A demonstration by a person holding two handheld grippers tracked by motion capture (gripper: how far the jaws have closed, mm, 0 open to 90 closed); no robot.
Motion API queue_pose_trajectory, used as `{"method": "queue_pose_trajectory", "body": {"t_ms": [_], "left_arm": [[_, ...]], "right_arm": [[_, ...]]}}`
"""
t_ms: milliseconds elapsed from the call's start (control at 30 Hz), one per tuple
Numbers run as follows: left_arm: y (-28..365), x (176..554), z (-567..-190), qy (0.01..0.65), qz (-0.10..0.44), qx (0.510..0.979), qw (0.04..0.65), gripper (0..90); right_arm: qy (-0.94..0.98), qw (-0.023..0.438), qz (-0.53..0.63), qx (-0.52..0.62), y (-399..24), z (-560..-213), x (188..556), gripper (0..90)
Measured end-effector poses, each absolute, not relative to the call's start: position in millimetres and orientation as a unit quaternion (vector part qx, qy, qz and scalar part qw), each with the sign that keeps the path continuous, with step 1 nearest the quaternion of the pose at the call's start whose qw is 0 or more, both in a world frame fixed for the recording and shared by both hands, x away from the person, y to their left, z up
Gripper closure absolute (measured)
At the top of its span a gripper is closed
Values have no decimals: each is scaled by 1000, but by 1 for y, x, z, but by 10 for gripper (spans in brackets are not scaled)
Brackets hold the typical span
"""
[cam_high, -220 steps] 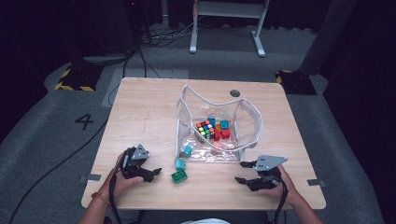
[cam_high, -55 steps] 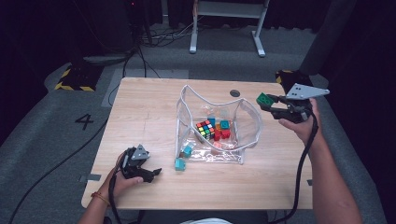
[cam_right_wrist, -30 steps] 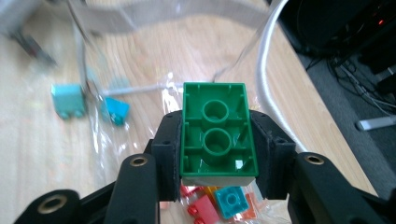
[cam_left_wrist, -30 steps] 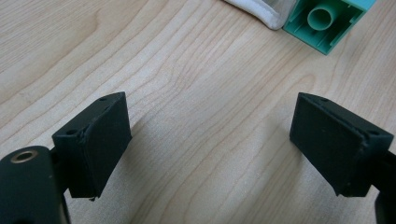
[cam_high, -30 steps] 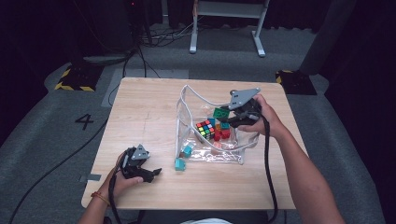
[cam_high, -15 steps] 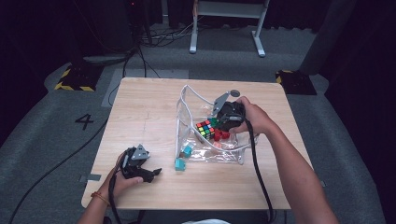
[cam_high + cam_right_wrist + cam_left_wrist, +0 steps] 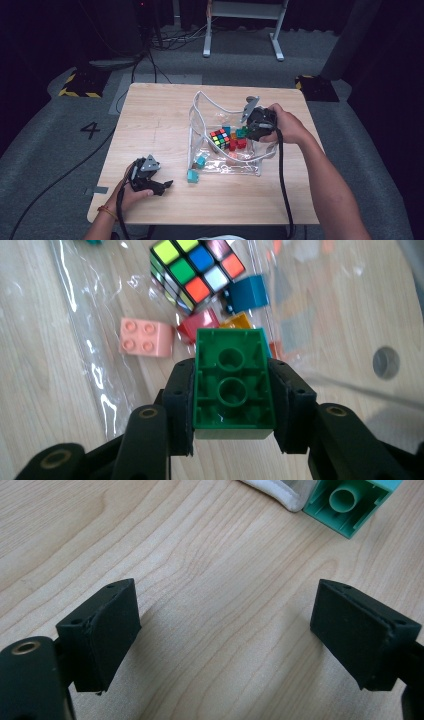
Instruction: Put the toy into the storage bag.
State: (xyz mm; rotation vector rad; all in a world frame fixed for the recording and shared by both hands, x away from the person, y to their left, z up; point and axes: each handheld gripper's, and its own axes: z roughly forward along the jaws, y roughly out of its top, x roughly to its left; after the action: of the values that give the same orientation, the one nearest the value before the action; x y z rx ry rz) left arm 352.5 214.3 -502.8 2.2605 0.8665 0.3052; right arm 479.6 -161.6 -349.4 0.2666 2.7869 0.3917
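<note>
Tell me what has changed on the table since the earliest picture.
The right hand-held gripper left the table's near edge, swung out past the far right corner and has come down over the clear bag. It is now shut on a green brick; that brick is gone from its earlier spot near the bag's front left corner. The left hand-held gripper stayed open near the front edge, and the colour cube and bag did not move.

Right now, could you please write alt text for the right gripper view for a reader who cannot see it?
The right gripper clamps a green toy brick, hollow underside facing the camera, above a clear plastic bag on a wooden table. In the bag beyond it lie a Rubik's cube, a pink brick, a blue brick and red and orange pieces.
</note>
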Motion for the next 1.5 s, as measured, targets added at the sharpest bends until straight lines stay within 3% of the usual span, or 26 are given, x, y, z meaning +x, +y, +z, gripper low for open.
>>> {"method": "queue_pose_trajectory", "body": {"t_ms": [500, 1500], "left_arm": [[214, 352, -503, 334, 117, 870, 344, 126], [214, 352, -503, 334, 117, 870, 343, 126]], "right_arm": [[960, 153, 193, 133, -198, -346, 478, 587], [947, 171, 234, 137, -207, -342, 471, 555]]}}
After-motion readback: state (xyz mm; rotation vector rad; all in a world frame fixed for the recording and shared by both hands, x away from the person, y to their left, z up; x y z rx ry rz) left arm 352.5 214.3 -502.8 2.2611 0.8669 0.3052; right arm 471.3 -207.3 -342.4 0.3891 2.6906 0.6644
